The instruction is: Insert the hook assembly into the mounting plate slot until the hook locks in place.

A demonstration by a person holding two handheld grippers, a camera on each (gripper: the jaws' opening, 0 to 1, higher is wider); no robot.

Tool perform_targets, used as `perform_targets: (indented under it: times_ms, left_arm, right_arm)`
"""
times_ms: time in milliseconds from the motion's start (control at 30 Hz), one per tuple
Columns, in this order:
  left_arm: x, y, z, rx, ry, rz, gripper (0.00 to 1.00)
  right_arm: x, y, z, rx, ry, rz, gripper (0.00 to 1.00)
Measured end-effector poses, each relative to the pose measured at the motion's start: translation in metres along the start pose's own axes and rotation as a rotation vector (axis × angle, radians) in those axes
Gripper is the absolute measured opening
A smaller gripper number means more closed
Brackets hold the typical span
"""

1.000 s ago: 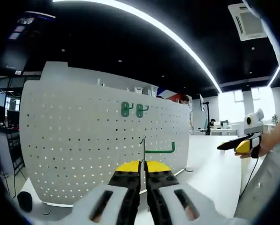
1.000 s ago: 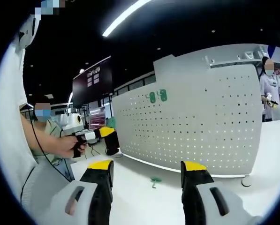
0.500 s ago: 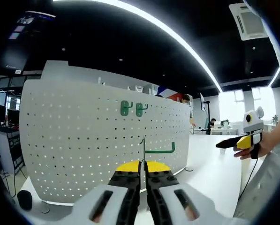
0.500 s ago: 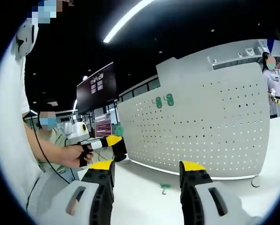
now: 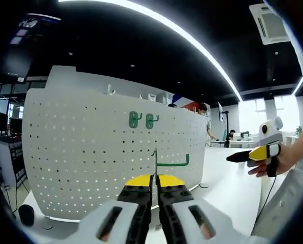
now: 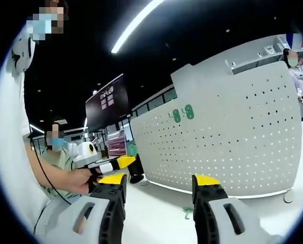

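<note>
Left gripper point(image 5: 154, 189) fingers pinched tight on a green hook point(image 5: 166, 164), long arm sticking out to the right, held up in front of the white pegboard point(image 5: 80, 152) w/o touching afaict. 2 green hooks point(image 5: 142, 120) already hung side by side high on the board. Right gripper point(image 6: 159, 185) fingers spread wide, holding nothing. 1 more green hook point(image 6: 188, 211) lying on the white bench point(image 6: 161, 203) near the board's foot, just left of the right-hand finger.
</note>
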State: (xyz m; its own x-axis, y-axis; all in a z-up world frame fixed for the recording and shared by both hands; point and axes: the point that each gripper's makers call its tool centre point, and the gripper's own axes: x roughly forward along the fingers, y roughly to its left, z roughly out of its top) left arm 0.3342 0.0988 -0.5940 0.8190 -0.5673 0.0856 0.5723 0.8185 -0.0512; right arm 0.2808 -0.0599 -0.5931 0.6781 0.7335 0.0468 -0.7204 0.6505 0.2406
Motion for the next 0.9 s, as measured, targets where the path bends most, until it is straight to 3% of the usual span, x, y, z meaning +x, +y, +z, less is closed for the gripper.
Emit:
perform_targets:
  times_ms: [533, 900]
  left_arm:
    - [0.0, -0.01, 0.007, -0.023, -0.021, 0.001, 0.02]
    - [0.008, -0.023, 0.003, -0.016, -0.004, -0.02, 0.02]
  right_arm:
    - [0.025, 0.022, 0.009, 0.01, -0.021, 0.046, 0.42]
    - [0.032, 0.027, 0.009, 0.006, -0.016, 0.054, 0.39]
